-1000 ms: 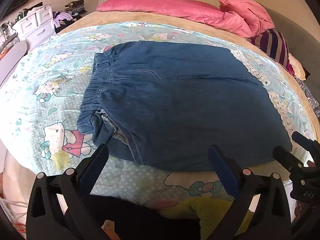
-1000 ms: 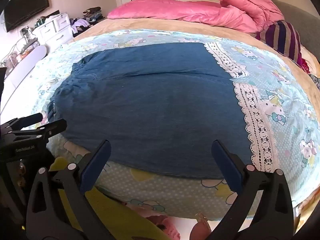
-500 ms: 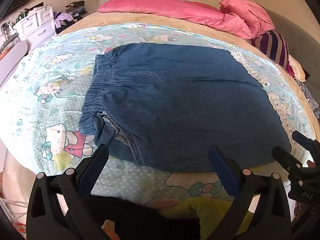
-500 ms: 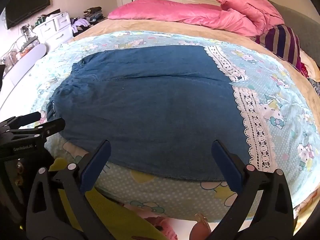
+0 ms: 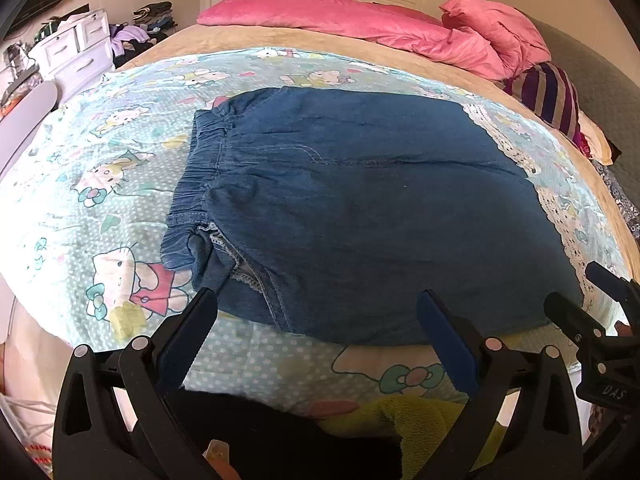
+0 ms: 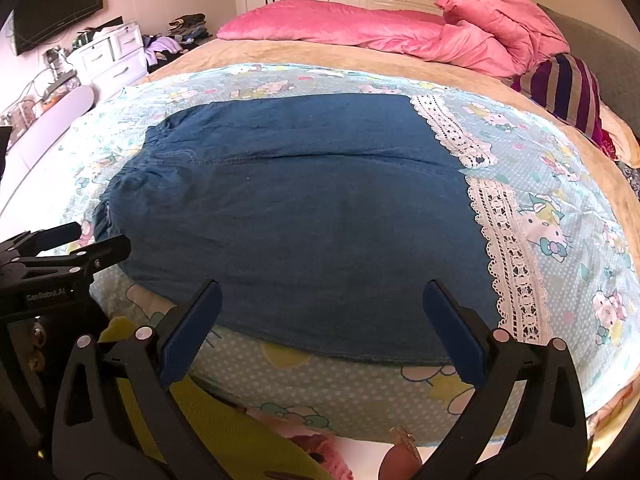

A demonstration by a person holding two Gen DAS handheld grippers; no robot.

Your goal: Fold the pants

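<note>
- The bed (image 5: 248,40) carries a light blue cartoon-print sheet (image 5: 120,152) over a beige cover, with a pink duvet (image 5: 360,20) bunched along the far edge and a striped cushion (image 5: 552,96) at the far right corner.
- The denim pants (image 5: 360,208) lie flat in the middle of the sheet, reaching close to the near edge of the bed. They are dark blue and mostly smooth, with one long seam across the cloth.
- The left wrist view shows the gathered elastic waistband (image 5: 200,168) at the left end, and a small folded-over part with pale inner stitching at the near left corner. The right wrist view hardly shows this end.
- The right wrist view shows the white lace hems (image 6: 508,248) at the right end of the pants, in two strips, lying on the sheet. In the left wrist view the lace is only a thin border.
- The left gripper (image 5: 316,344) hovers at the near edge of the bed, its jaws wide apart and holding nothing.
- The right gripper (image 6: 320,328) hovers beside it at the same edge, jaws also spread wide and holding nothing.
</note>
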